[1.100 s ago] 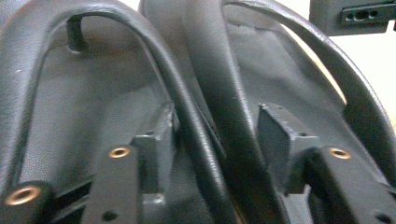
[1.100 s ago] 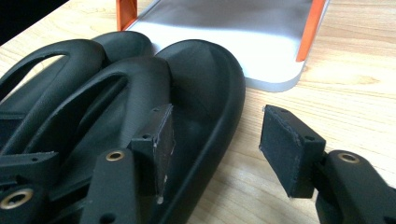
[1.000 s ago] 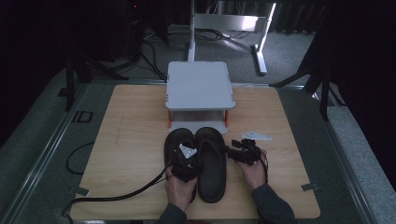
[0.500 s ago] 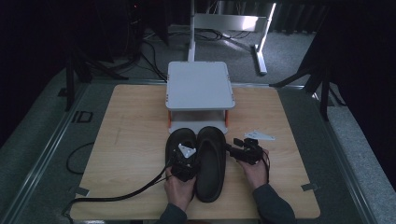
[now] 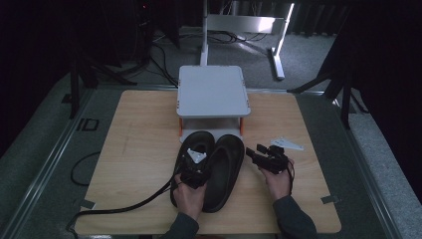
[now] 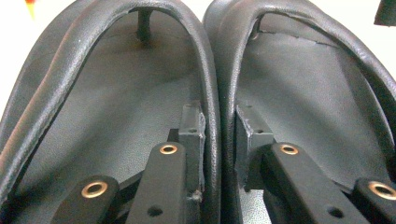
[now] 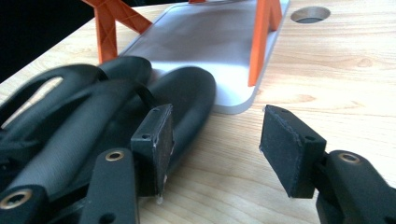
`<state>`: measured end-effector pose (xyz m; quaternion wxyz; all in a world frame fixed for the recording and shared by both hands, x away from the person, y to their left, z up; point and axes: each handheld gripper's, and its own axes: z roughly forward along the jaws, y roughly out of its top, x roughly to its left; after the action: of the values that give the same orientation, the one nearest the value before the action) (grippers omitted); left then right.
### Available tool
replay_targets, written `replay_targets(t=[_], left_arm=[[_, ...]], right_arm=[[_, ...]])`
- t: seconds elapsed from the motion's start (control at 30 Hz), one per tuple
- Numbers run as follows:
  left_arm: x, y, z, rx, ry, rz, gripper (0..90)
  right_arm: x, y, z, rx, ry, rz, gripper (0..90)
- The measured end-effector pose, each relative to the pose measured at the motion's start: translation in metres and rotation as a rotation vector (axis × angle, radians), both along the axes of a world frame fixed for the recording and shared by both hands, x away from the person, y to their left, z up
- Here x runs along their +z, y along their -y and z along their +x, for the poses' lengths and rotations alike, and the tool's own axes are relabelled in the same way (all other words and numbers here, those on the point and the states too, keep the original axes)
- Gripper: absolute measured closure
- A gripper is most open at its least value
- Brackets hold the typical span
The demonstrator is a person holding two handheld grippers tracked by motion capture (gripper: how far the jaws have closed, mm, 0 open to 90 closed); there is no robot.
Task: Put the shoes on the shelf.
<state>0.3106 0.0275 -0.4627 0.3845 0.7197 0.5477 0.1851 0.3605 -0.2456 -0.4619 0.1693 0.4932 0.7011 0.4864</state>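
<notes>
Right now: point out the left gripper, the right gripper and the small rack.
left gripper [image 6: 219, 154], left gripper view, between pads pinching both sandals' inner straps.
right gripper [image 7: 215, 149], right gripper view, gap between open pads.
small rack [image 5: 213, 89], high view, grey top shelf.

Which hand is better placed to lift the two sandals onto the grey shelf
Left. Its tongs already pinch both sandals' inner straps together, while the right tongs stand open over bare table; the shelf sits just ahead.

Wooden table [image 5: 139, 149] under sandals [image 5: 226, 169], stand [image 5: 213, 92]
</notes>
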Motion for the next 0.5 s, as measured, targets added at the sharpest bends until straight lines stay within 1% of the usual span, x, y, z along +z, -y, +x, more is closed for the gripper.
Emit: replay_targets(t=[0.23,0.33,0.4,0.47,0.5], left_arm=[[0.01,-0.005,0.014,0.04,0.028,-0.024,75.2],[0.013,-0.007,0.022,0.063,0.039,-0.031,75.2],[0.017,-0.002,0.027,0.069,0.049,-0.002,75.2],[0.02,0.002,0.032,0.064,0.056,-0.012,75.2],[0.02,0.002,0.035,0.072,0.053,-0.02,75.2]], right_arm=[[-0.004,0.005,0.003,-0.021,-0.014,-0.006,43.6],[-0.006,0.005,0.004,-0.027,-0.016,-0.022,43.5],[-0.008,0.006,0.005,-0.028,-0.019,-0.023,43.6],[-0.009,0.005,0.006,-0.029,-0.024,-0.029,43.5],[-0.01,0.005,0.006,-0.029,-0.026,-0.03,43.6]])
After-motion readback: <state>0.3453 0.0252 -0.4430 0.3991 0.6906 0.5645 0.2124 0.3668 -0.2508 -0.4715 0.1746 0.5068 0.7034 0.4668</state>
